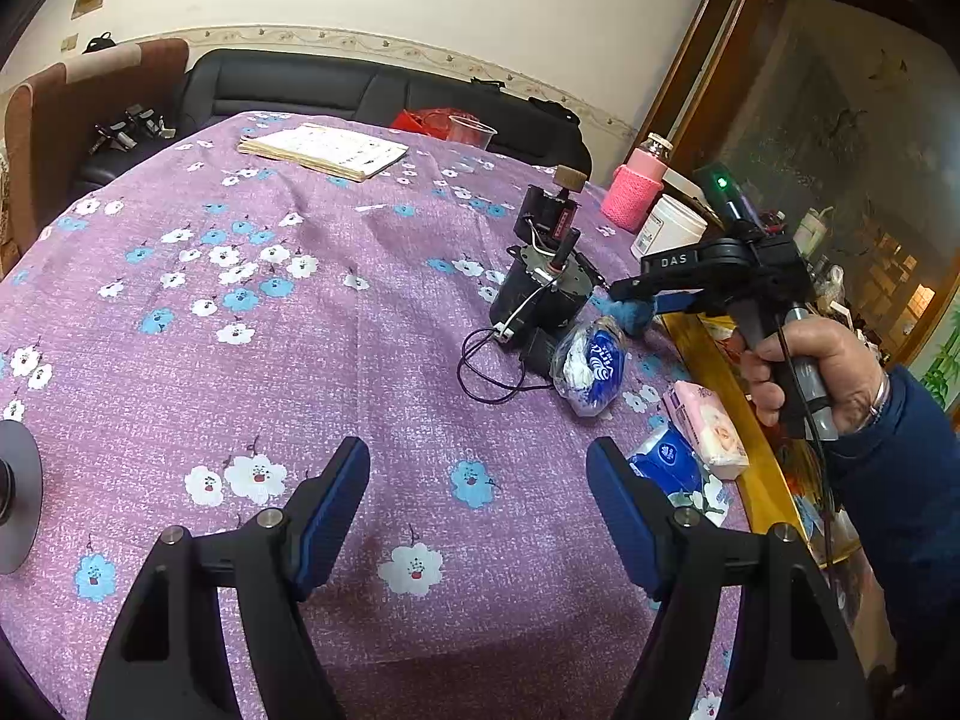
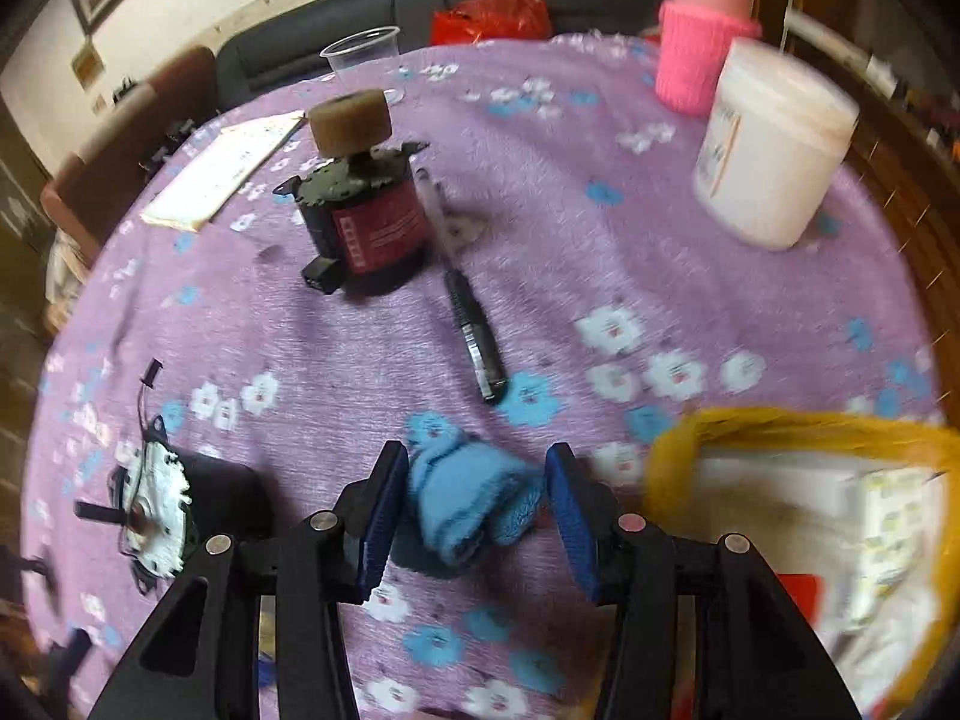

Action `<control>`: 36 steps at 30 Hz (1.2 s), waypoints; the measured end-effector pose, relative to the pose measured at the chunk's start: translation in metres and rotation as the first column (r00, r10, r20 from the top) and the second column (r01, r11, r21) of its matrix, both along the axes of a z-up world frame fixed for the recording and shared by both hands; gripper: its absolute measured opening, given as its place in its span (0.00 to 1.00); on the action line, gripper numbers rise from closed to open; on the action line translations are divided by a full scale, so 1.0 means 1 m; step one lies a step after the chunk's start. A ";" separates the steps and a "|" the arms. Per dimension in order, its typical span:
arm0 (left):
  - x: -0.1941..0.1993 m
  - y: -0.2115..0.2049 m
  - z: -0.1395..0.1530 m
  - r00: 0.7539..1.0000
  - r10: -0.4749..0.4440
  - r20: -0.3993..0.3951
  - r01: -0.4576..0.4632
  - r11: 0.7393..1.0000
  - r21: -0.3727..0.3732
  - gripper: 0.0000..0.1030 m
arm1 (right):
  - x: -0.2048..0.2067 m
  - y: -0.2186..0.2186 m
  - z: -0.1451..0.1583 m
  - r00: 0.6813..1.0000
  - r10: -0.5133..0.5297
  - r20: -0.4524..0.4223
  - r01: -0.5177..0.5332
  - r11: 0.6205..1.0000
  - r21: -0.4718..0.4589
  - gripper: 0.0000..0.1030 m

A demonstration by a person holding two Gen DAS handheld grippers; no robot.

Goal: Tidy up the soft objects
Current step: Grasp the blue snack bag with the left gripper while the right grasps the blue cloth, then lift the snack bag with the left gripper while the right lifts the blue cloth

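A light blue knitted soft item point(image 2: 468, 498) lies on the purple flowered tablecloth point(image 2: 600, 264). My right gripper point(image 2: 477, 516) is around it, one blue pad on each side; I cannot tell if the pads press it. It shows in the left wrist view as a blue lump point(image 1: 630, 312) at the right gripper's tips point(image 1: 624, 294). My left gripper point(image 1: 478, 504) is open and empty above the cloth point(image 1: 240, 360). Near it lie a blue-white tissue bag point(image 1: 591, 369), a blue tissue pack point(image 1: 666, 462) and a pink tissue pack point(image 1: 711, 429).
Two black motors point(image 1: 537, 300) point(image 2: 363, 222) with wires, a pen point(image 2: 474, 336), a white tub point(image 2: 774, 144), a pink-sleeved jar point(image 2: 702, 48), a plastic cup point(image 2: 363, 54) and a notebook point(image 1: 324, 150) lie on the table. A yellow-rimmed tray point(image 2: 798, 426) is at the right. A sofa stands behind.
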State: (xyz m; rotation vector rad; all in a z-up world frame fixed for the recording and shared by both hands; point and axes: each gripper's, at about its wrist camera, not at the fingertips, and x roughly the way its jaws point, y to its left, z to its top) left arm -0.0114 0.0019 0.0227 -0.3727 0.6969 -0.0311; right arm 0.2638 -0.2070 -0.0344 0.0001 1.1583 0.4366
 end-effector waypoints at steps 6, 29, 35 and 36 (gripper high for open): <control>0.002 -0.001 0.000 1.000 -0.005 0.000 0.005 1.000 0.001 0.72 | -0.025 0.015 -0.002 0.995 0.075 -0.061 -0.071 0.995 0.071 0.35; -0.028 0.005 0.016 0.993 -0.100 -0.070 0.103 0.994 0.039 0.94 | -0.195 0.014 0.069 0.942 0.231 0.242 -0.308 0.882 0.357 0.35; -0.008 -0.013 -0.007 0.972 -0.122 -0.202 0.150 0.980 0.132 0.94 | -0.205 0.011 0.066 0.942 0.241 0.232 -0.317 0.865 0.390 0.35; -0.005 -0.013 -0.010 0.969 -0.114 -0.218 0.147 0.980 0.138 0.94 | -0.206 0.010 0.066 0.942 0.241 0.234 -0.319 0.861 0.396 0.35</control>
